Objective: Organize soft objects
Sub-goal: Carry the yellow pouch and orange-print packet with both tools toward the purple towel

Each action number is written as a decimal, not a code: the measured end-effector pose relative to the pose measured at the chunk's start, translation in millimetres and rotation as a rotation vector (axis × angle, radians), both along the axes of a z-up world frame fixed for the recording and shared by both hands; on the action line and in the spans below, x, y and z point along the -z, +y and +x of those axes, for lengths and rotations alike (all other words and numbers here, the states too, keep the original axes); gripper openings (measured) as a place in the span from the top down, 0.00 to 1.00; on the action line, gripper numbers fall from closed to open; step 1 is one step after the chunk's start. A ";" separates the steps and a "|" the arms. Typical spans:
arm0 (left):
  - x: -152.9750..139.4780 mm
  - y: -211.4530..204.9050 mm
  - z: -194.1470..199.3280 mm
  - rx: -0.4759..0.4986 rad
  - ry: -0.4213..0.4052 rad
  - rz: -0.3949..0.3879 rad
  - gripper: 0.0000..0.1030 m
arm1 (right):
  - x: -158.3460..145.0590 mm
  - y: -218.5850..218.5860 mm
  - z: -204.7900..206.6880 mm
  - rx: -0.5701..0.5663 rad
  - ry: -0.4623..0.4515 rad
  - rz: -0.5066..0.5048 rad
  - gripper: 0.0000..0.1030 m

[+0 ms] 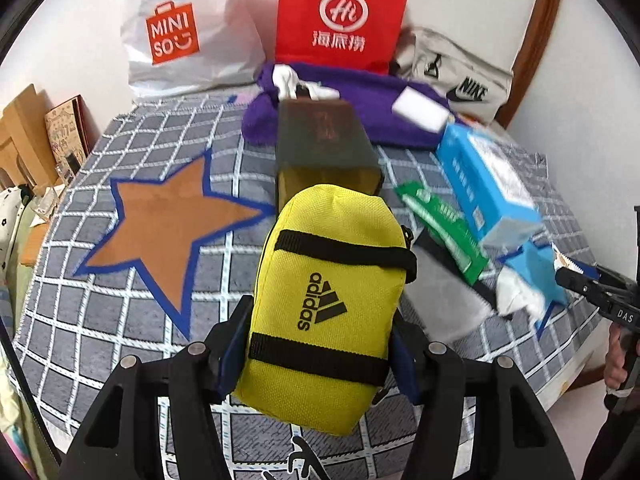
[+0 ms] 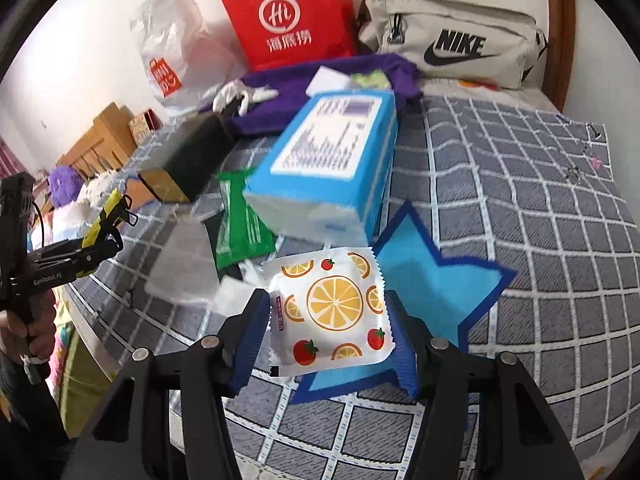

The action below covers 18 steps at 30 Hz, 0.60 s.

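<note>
Left gripper (image 1: pixel 318 364): you held the yellow pouch (image 1: pixel 328 304) between the jaws, pads pressed on both its sides, clear above the bed (image 1: pixel 120 320).
Right gripper (image 2: pixel 328 344): you held the fruit-print packet (image 2: pixel 330 312) between the jaws, above the blue star patch (image 2: pixel 440 280) of the bed cover.
Blue tissue pack (image 2: pixel 332 164): it lay just beyond the fruit-print packet, blurred, beside the green packet (image 2: pixel 240 228).
Dark box (image 1: pixel 324 144): it lay directly behind the yellow pouch, its far end against the purple towel (image 1: pixel 372 116).
Back row: the white shopping bag (image 1: pixel 180 36), red paper bag (image 1: pixel 340 16) and grey Nike bag (image 2: pixel 452 36) stood along the wall.
Orange star patch (image 1: pixel 168 224): it lay left of the pouch.
</note>
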<state>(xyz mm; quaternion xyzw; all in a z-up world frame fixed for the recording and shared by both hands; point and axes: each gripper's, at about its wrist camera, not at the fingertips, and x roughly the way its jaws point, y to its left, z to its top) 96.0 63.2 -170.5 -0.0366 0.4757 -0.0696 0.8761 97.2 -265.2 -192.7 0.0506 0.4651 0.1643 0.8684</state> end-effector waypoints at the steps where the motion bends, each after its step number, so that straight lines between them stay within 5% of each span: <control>1: -3.8 0.3 1.6 -0.005 -0.005 -0.011 0.43 | -5.4 0.5 0.7 -0.001 -0.010 0.003 0.45; 18: -59.2 6.5 54.6 -0.051 -0.038 -0.107 0.43 | -68.1 16.6 53.1 -0.038 -0.132 0.001 0.45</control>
